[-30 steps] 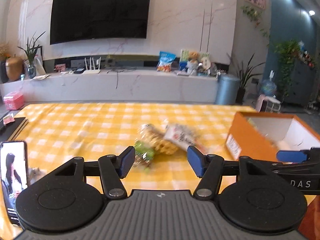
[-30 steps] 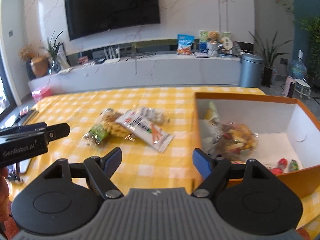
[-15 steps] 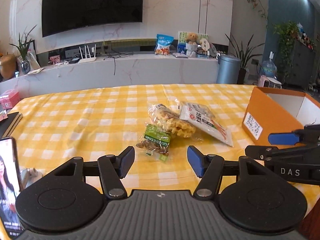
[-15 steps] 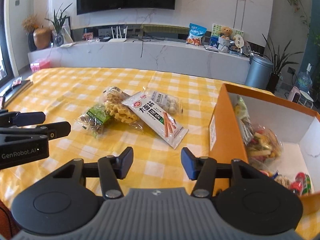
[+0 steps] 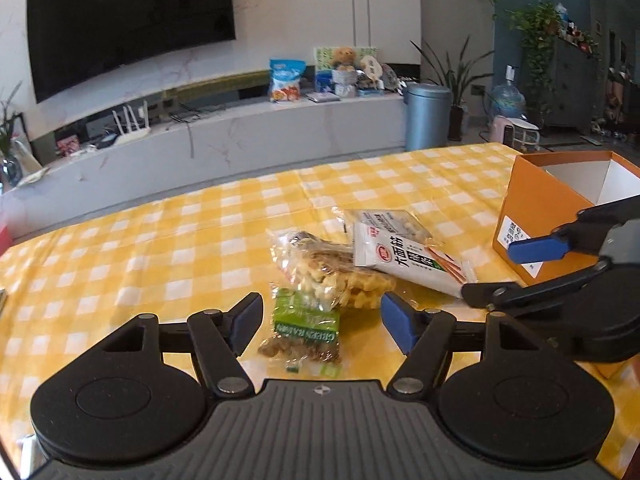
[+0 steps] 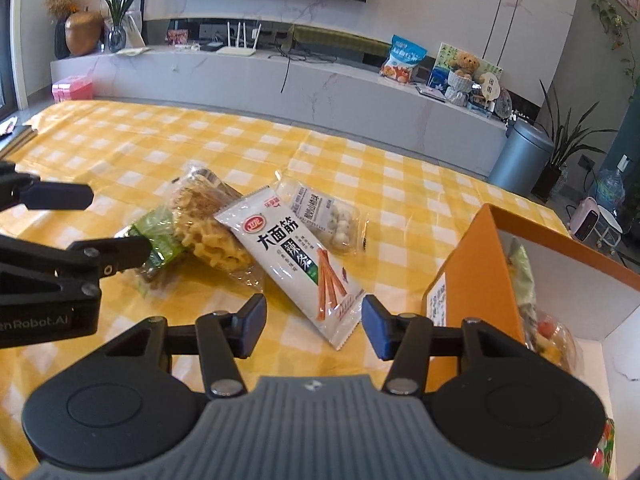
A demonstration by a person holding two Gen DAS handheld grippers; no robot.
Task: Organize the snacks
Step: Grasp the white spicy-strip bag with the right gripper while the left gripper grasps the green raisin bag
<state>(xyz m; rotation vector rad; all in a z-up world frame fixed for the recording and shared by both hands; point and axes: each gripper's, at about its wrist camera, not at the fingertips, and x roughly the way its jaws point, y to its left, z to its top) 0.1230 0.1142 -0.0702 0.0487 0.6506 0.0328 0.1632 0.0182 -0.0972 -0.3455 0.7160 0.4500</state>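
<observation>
Several snack packs lie together on the yellow checked tablecloth [image 5: 160, 240]. A green raisin pack [image 5: 306, 330] lies between the open fingers of my left gripper [image 5: 322, 320]. Behind it are a clear bag of yellow waffle crisps [image 5: 332, 276] and a long white pack with Chinese print [image 5: 408, 266]. In the right wrist view my right gripper [image 6: 314, 326] is open and empty, its fingers on either side of the near end of the white pack [image 6: 296, 256]. A clear pack of white balls [image 6: 332, 216] lies beyond. The orange box [image 6: 464, 276] on the right holds more snacks.
The left gripper's fingers [image 6: 100, 256] reach in from the left in the right wrist view, over the raisin pack [image 6: 156, 240]. The orange box [image 5: 536, 220] stands at the table's right end. A white TV bench [image 5: 240, 140] and a grey bin [image 5: 426, 116] stand beyond the table.
Both grippers have moved forward and down toward the snack pile. The left now straddles the raisin pack, the right has swung left from the box to the white pack's end.
</observation>
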